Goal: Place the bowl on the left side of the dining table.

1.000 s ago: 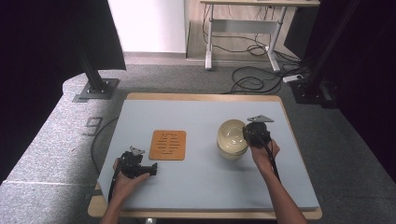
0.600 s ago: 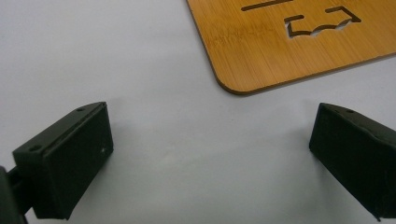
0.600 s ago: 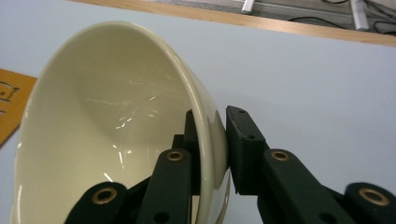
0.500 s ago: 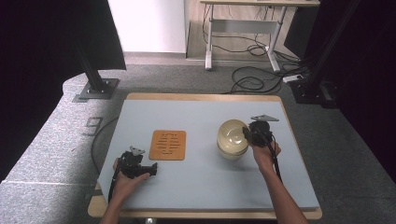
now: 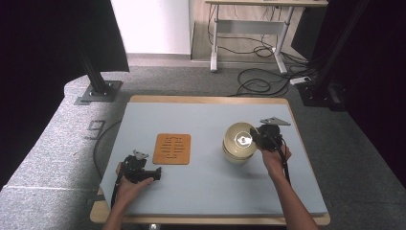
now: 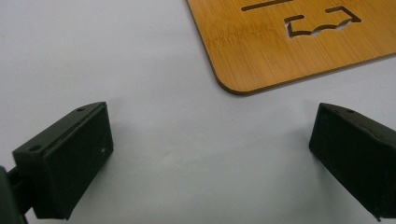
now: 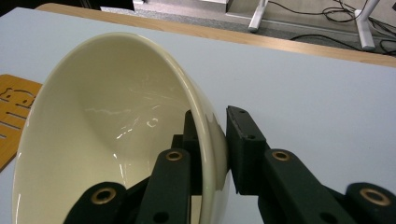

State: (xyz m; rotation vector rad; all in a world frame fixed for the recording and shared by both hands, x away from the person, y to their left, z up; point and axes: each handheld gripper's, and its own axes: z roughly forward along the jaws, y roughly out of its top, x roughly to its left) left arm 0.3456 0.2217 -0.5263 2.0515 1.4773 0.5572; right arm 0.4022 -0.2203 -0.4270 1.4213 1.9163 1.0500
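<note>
One pale blue tabletop (image 5: 201, 191) with a wooden edge stands on grey carpet, with desk legs and cables at the frame's top. One cream bowl (image 5: 238, 141), right of centre, is tipped, its mouth facing left. The right tongs (image 5: 253, 139) pinch its rim. One bamboo trivet (image 5: 172, 149) lies centre-left. The left tongs (image 5: 155, 173) gape wide, holding nothing.

On the counter (image 5: 206, 191): one cream bowl (image 5: 238, 142) toward the right edge, one wooden trivet (image 5: 173, 149) left of centre. Two tools: left tool (image 5: 154, 174) near the front-left corner, right tool (image 5: 253, 138) at the bowl.
</note>
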